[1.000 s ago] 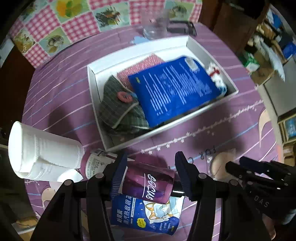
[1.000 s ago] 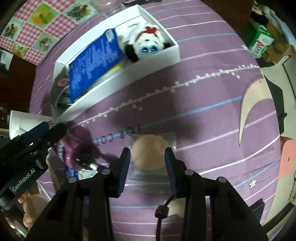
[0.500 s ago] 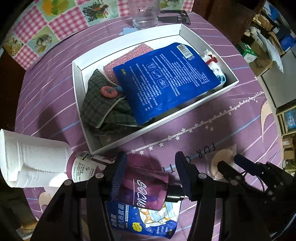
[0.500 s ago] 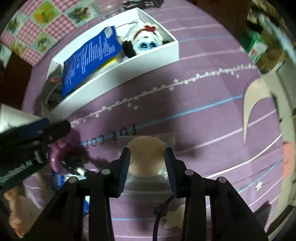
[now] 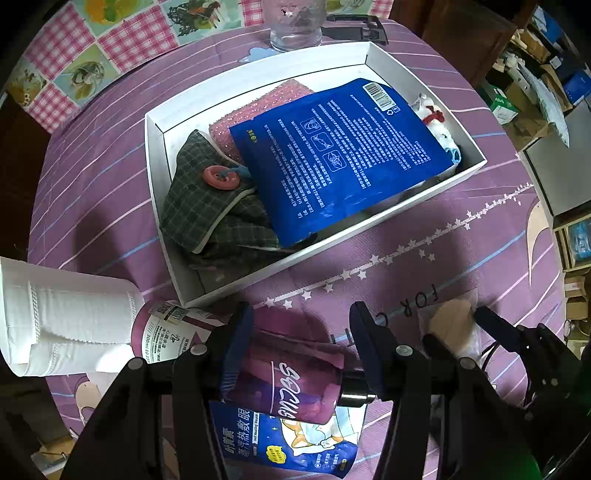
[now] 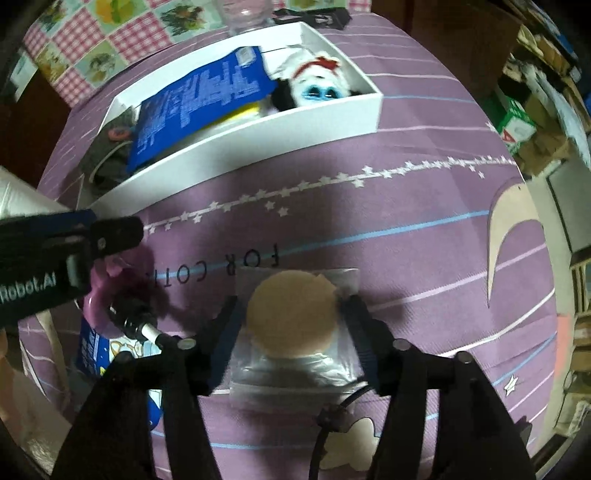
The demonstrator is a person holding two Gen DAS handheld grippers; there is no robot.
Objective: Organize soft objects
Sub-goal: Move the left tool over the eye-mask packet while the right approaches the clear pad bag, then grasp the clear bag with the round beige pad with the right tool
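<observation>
My left gripper (image 5: 299,310) points down at the purple cloth and is shut on a purple pouch (image 5: 291,380) with white lettering. A black stub sticks out of the pouch's right end. Seen from the right wrist, the left gripper (image 6: 74,243) is at the left with the pouch (image 6: 99,295) hanging under it. My right gripper (image 6: 291,325) straddles a round beige puff (image 6: 291,314) in a clear packet lying flat on the cloth. Its jaws are opening and the pads stand off the packet. The white box (image 5: 159,166) holds a blue packet (image 5: 340,155), a plaid cloth (image 5: 199,206), a pink cloth (image 5: 258,103) and a plush toy (image 5: 439,122).
A white paper roll (image 5: 62,314) and a labelled bottle (image 5: 166,332) lie left of my left gripper. A blue packet with a cat picture (image 5: 288,439) lies under the pouch. A glass (image 5: 295,22) stands behind the box. Cartons (image 6: 517,129) crowd the floor at right.
The right jaws have spread wider around the puff packet, and the right gripper has come slightly closer over it. The left gripper keeps its hold on the purple pouch.
</observation>
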